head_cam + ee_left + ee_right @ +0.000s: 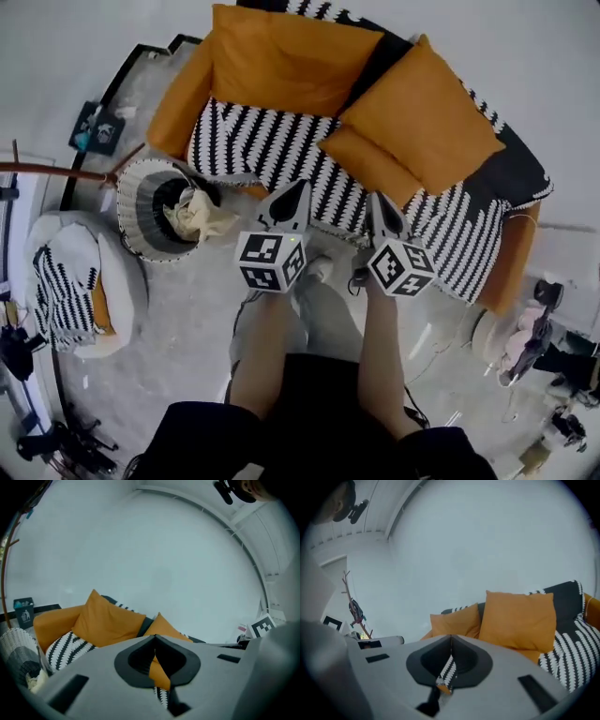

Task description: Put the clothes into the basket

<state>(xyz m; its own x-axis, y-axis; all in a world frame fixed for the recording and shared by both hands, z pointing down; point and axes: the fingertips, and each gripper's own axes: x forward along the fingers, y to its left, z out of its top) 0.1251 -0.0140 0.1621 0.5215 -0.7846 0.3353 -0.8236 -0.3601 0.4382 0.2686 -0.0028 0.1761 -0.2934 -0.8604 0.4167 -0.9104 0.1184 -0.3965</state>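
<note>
Left gripper (pixel 301 190) and right gripper (pixel 378 200), jaws together and empty, right of basket (pixel 131 202); cream garment (pixel 197 214) heaped at its rim may spill if knocked.

i see a grey floor (pixel 178 337). an orange sofa (pixel 178 98) stands on it. a round basket (pixel 129 202) sits on the floor just beside the sofa's arm. a striped cover (pixel 253 141) and two orange pillows (pixel 291 56) lie on the sofa.

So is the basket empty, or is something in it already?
Not empty: the head view shows a crumpled cream cloth lying in the round striped basket beside the sofa.
</note>
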